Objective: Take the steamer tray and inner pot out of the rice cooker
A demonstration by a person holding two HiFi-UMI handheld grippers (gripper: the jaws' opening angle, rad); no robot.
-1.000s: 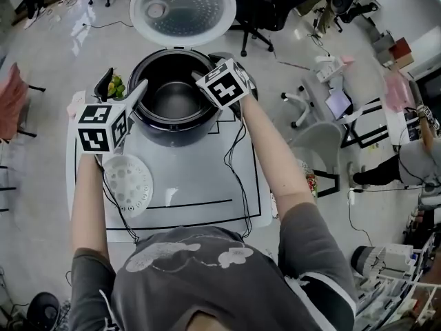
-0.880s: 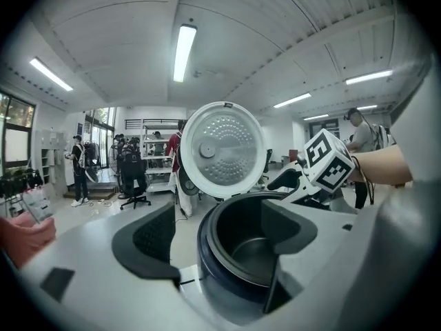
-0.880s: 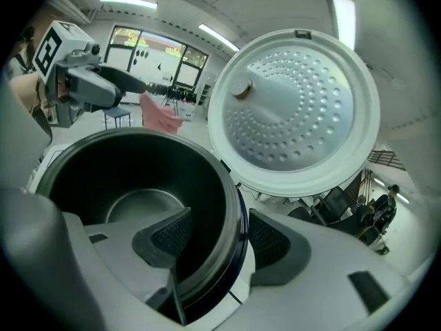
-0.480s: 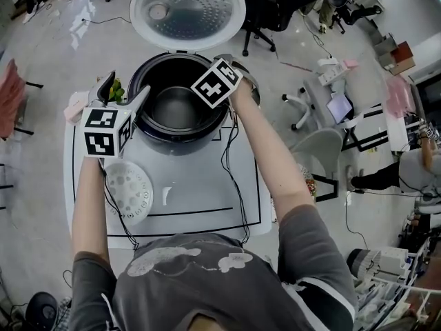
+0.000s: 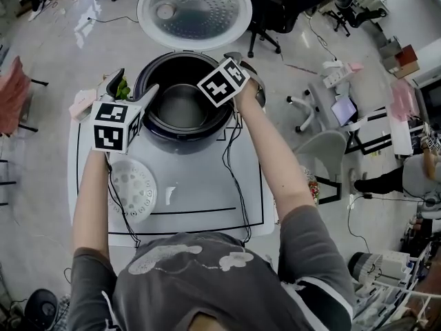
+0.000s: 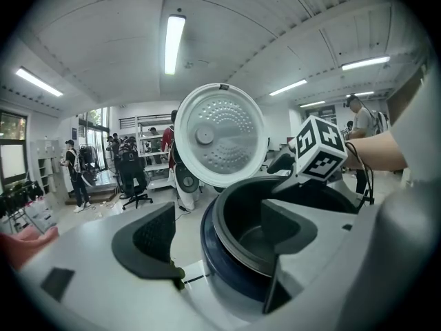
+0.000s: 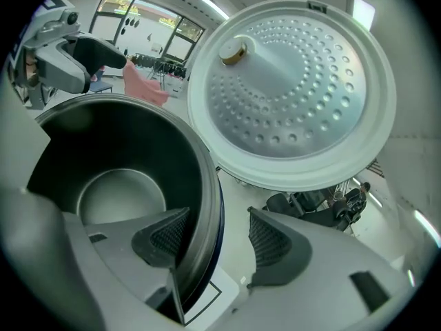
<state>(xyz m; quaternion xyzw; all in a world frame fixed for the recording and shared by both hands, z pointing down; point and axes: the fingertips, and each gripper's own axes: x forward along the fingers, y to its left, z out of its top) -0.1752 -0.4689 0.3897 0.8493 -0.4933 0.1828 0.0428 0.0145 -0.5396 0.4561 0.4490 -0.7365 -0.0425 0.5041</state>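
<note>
The rice cooker [image 5: 182, 133] stands at the table's far middle with its lid [image 5: 194, 11] swung up. Its dark inner pot [image 5: 182, 107] sits inside, with nothing in it. The white perforated steamer tray [image 5: 132, 189] lies flat on the table, left of the cooker. My left gripper [image 5: 133, 88] is open astride the cooker's left rim; in the left gripper view [image 6: 217, 238] one jaw is outside and one inside the pot [image 6: 249, 236]. My right gripper [image 7: 218, 241] is open astride the right rim of the pot [image 7: 117, 185].
The white table [image 5: 207, 198] carries a black-lined rectangle and the grippers' cables. A small black holder with something green [image 5: 122, 88] and a pink item [image 5: 81, 102] sit at the far left. Office chairs [image 5: 317, 150] stand to the right of the table.
Both grippers keep their places at the cooker's rim, with the right one edging slightly inward. The steamer tray has not moved.
</note>
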